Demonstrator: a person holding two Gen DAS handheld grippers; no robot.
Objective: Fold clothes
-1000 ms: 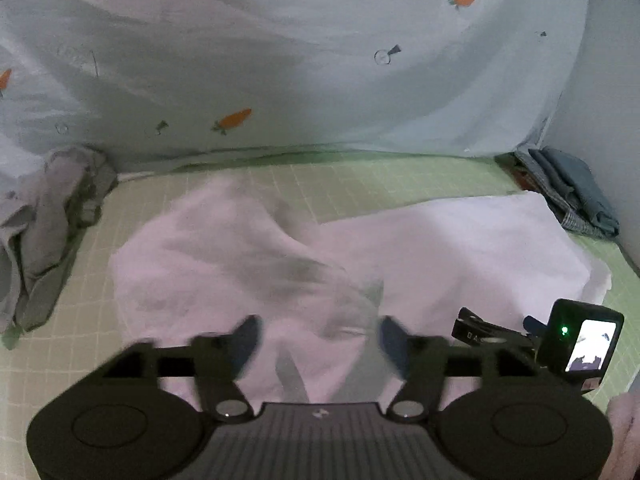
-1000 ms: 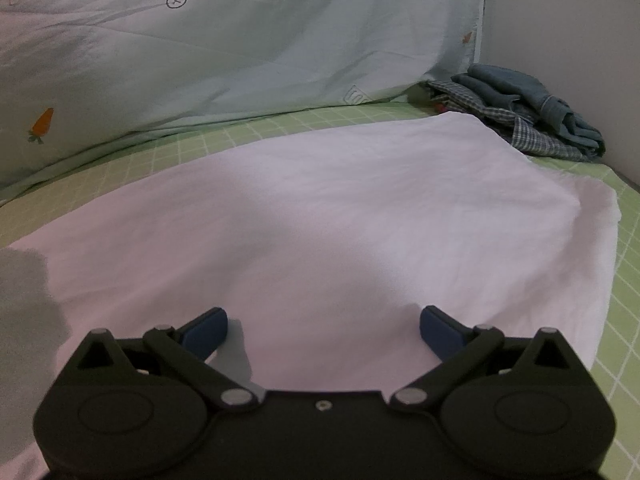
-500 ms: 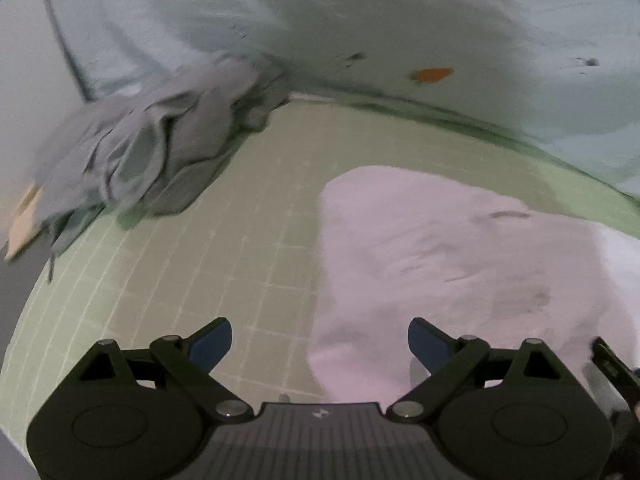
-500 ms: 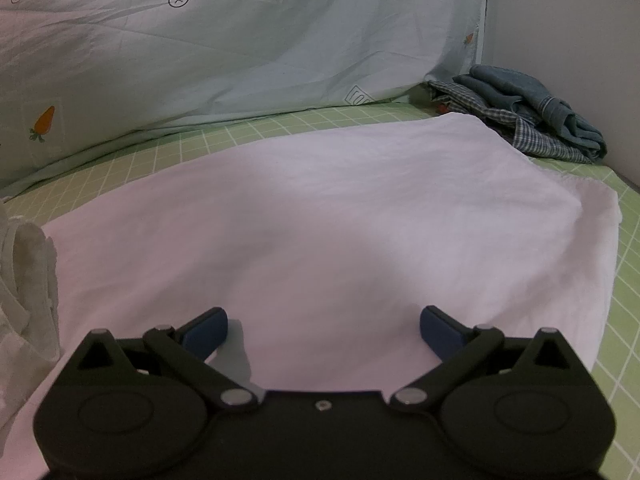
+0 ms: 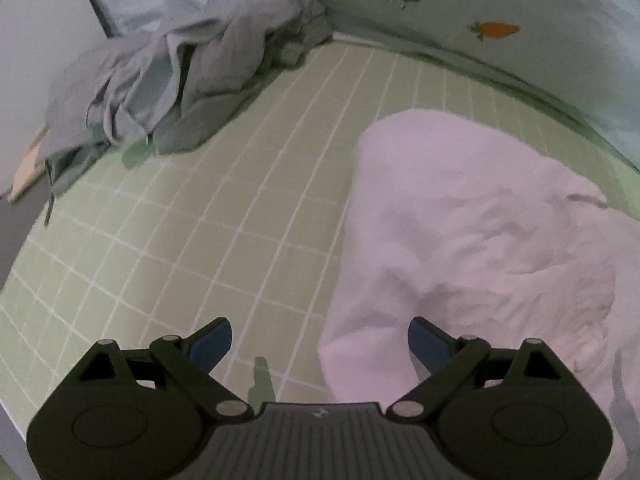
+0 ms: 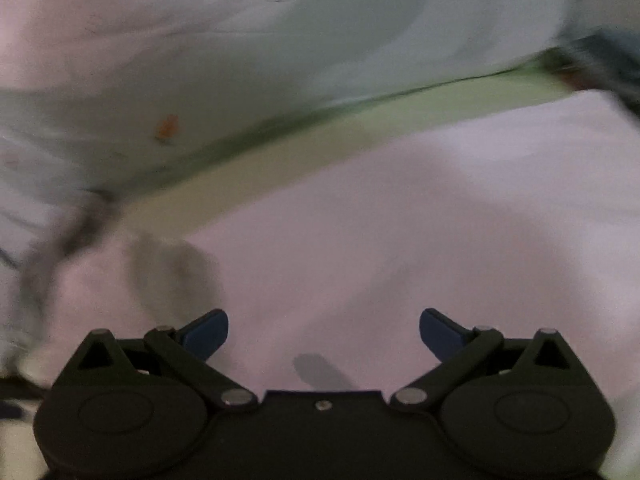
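Note:
A white garment (image 5: 472, 232) lies rumpled on the green grid mat (image 5: 224, 216), filling the right half of the left wrist view. My left gripper (image 5: 319, 342) hangs above its left edge, jaws wide, nothing between them; the right blue fingertip (image 5: 426, 338) is over the cloth, the left one over bare mat. In the blurred right wrist view the same white garment (image 6: 400, 240) spreads flat below my right gripper (image 6: 324, 332), which stands open and empty above it.
A heap of grey clothes (image 5: 192, 68) sits at the mat's far left corner. A pale blue sheet with carrot prints (image 5: 496, 28) hangs behind the mat. Dark folded clothes (image 6: 612, 56) show at the far right of the right wrist view.
The left gripper let go of the white cloth, opened wide and swung left and down toward the garment's left edge. The right gripper lifted and tilted; its view is now blurred.

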